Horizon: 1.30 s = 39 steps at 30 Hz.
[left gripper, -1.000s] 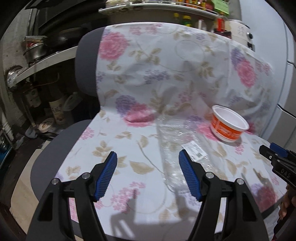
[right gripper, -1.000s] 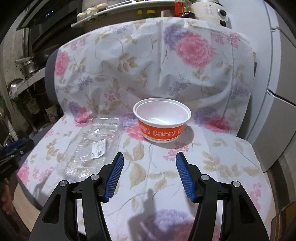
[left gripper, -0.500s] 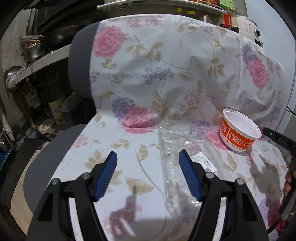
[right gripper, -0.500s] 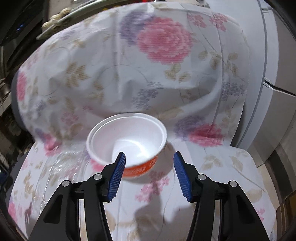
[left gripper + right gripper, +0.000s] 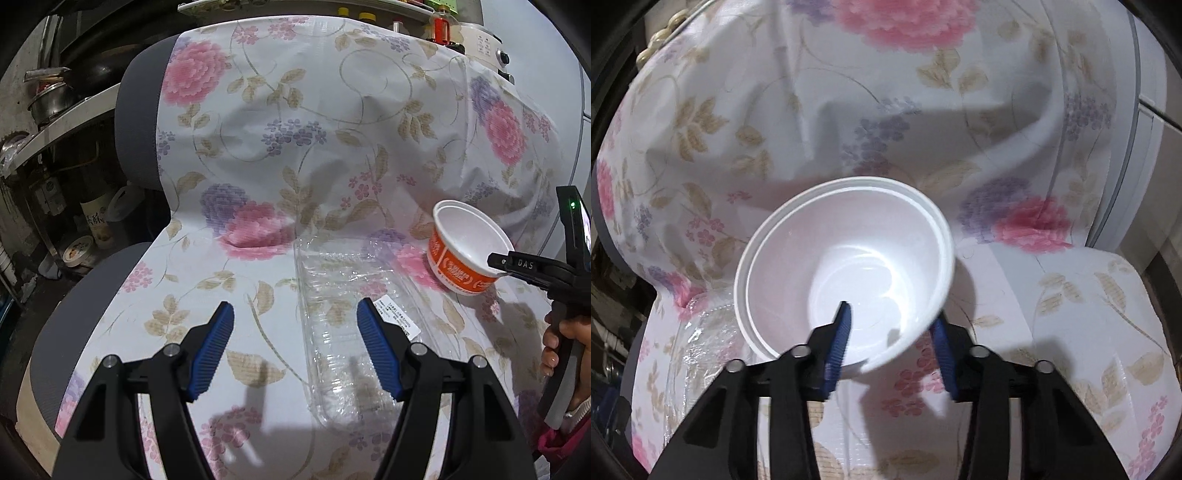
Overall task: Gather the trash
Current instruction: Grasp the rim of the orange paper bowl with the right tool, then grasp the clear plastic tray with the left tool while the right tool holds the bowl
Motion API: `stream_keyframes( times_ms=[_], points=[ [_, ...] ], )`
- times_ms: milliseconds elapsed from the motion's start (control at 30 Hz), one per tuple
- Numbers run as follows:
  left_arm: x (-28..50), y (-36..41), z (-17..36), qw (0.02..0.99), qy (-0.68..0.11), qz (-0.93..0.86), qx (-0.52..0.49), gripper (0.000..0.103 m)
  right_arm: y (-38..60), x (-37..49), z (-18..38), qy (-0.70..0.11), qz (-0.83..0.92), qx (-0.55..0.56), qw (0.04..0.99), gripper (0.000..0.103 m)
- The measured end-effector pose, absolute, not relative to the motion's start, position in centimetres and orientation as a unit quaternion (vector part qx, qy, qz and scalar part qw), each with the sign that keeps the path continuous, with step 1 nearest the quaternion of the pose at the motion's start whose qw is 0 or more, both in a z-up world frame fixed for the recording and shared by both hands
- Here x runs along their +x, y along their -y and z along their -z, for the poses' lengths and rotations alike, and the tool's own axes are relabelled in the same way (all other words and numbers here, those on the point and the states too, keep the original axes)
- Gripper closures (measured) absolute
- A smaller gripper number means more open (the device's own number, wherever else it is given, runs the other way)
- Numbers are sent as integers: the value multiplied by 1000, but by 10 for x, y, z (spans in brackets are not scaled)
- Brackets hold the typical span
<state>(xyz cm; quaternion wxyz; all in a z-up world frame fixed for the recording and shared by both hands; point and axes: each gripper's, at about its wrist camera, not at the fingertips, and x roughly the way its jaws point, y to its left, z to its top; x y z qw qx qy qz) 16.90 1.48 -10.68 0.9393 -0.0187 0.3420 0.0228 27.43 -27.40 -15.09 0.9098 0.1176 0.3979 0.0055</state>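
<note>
Straddled by the right gripper [image 5: 890,332], the orange-and-white noodle bowl [image 5: 846,269] sits empty on the flower-printed cloth [image 5: 1071,314], its near wall between the two blue pads: one finger [image 5: 839,332] is inside the bowl, the other is outside, under the rim. The jaws look only part-way closed, with a gap on the wall, so I judge this a grasp being formed, not yet a firm hold. To do it well, close squarely on the wall just below the rim, gently enough that the thin plastic does not buckle or tip, then lift straight up. Left of that claw lies a flattened clear plastic tray [image 5: 343,332] with a white label. The left gripper [image 5: 295,343] hangs wide open and empty above the cloth, its right-hand pad over the tray's left edge. It is well placed to pinch that edge next, though the slick film may slide.
</note>
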Motion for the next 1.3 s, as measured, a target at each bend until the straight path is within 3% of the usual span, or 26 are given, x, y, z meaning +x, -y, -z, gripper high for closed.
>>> stream_keyframes(
  times_ms=[133,233,533,833,1133,1200,1300],
  points=[
    [163,-18,105,940,-340,-23,-21,36,271,262,142,-391,-9,113,914,88],
    [155,-22,102,941,-337,-25,-24,36,273,249,135,-386,-8,113,915,97],
    [146,-34,107,939,-341,-17,-36,36,299,185,112,-407,-30,160,899,98],
    [173,-11,135,925,-379,27,-30,52,313,137,121,-430,-4,154,890,97],
    [205,-9,160,908,-417,14,-27,55,317,149,129,-412,2,167,896,93],
    [210,-10,165,904,-426,12,-29,62,316,154,132,-407,3,172,897,93],
    [215,-10,171,900,-433,24,-38,83,319,162,135,-401,3,194,895,93]
  ],
)
